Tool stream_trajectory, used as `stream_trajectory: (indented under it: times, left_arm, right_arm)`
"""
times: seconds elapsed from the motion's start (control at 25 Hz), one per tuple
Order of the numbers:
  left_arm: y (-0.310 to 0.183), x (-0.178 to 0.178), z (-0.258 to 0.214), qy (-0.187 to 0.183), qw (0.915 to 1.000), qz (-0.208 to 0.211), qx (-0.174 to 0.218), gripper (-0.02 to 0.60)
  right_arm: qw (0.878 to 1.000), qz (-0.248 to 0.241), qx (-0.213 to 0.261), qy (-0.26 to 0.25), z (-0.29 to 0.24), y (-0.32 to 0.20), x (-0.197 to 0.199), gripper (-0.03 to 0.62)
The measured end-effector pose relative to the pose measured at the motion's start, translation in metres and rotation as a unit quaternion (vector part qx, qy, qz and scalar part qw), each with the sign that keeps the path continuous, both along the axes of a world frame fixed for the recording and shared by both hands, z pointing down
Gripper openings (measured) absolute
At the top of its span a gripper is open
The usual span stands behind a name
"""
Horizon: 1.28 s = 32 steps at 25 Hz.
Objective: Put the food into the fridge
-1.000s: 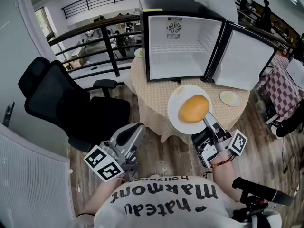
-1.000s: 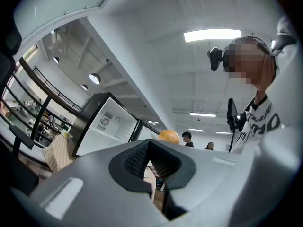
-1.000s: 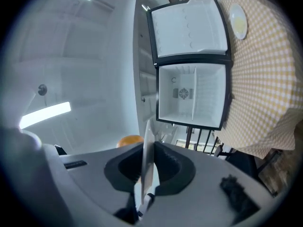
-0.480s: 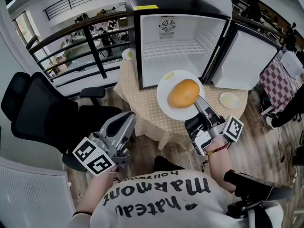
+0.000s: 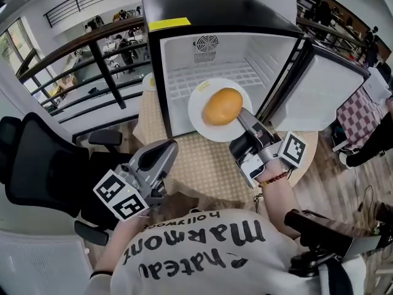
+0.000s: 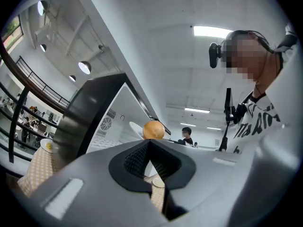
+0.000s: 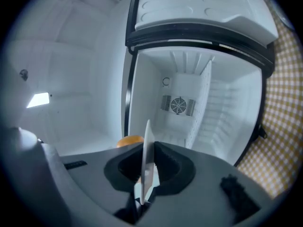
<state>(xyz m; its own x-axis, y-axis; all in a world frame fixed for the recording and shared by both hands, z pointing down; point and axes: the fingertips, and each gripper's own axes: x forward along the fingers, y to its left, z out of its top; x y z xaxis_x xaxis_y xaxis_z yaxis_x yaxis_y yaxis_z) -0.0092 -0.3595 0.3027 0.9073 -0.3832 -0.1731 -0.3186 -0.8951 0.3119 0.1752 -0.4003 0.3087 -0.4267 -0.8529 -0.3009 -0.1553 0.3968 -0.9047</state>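
Checkered tablecloth (image 5: pixel 209 165); round white plate (image 5: pixel 198 112), domed orange bun (image 5: pixel 222 106).

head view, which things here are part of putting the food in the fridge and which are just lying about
In the job: open fridge; white plate with the round orange food on it; right gripper, clamped on the plate's rim.
Lying about: black office chair; small plate left of the fridge; left gripper, shut and empty.

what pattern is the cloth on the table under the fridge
A small beige-and-white check; the tablecloth shows best in the head view.
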Motion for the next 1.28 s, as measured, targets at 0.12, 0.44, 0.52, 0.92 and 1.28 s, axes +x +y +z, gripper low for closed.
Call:
stream_trajectory:
  times: [0.12,0.44,0.52,0.92,1.28]
  left_arm:
    - [-0.028,0.014,0.005,-0.007,1.0000,0.006,-0.004,0.005]
    - [-0.069,0.043,0.018,-0.017,0.9988,0.045,-0.009,0.003]
    - [-0.070,0.044,0.023,-0.024,0.9978,0.060,-0.014,0.005]
    - [-0.077,0.053,0.030,-0.043,0.9789,0.200,-0.011,0.005]
    - [-0.075,0.042,0.017,-0.043,0.9551,0.293,0.007,0.005]
  right_arm:
    - [1.000,0.000,-0.008,0.013,0.004,-0.035,0.011,0.040]
    - [0.992,0.018,-0.027,0.123,0.004,-0.110,0.029,0.040]
    - [0.986,0.026,-0.043,0.161,0.009,-0.121,0.028,0.040]
    - [0.973,0.067,-0.089,0.202,0.016,-0.160,0.020,0.040]
    - [0.963,0.086,-0.102,0.235,0.013,-0.183,0.004,0.040]
